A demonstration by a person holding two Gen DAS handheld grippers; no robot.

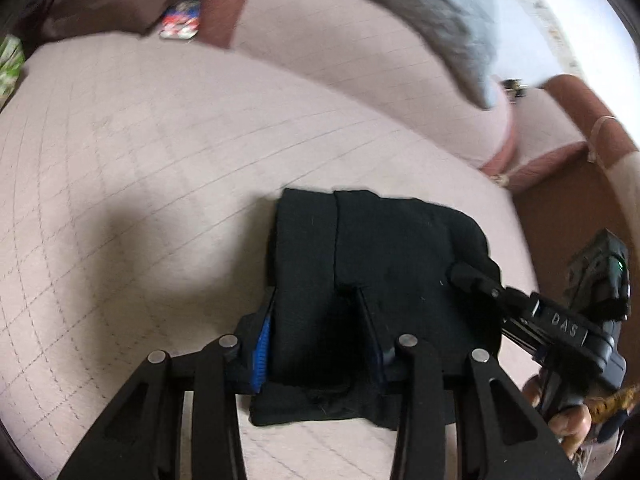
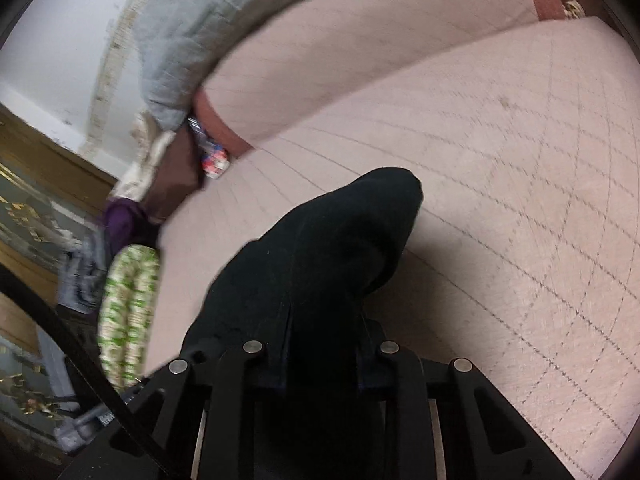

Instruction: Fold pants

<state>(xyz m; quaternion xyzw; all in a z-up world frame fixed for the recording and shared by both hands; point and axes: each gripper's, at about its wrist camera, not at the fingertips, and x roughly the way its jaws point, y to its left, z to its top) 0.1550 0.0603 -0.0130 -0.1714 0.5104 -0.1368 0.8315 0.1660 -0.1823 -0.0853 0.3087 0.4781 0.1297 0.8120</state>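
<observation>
Now my left gripper [image 1: 316,320] has its fingers clenched on a thick fold of the black pants [image 1: 376,248], the cloth bunched between the two pads. My right gripper [image 2: 324,344] is likewise clamped on the pants [image 2: 316,248], with dark fabric filling the gap between its fingers and humping up just ahead of them. Beyond the left fingertips the pants sit as a compact, already doubled bundle on the quilted pink sofa cushion [image 1: 140,152], and the right gripper [image 1: 476,280] bites in from the right side of that bundle. I judge this a late fold (the bundle looks small). The next move calls for carrying both gripped edges together over the rest, level and in step, then laying them down flat before letting go. A grey cushion [image 1: 448,12] lies well beyond.
</observation>
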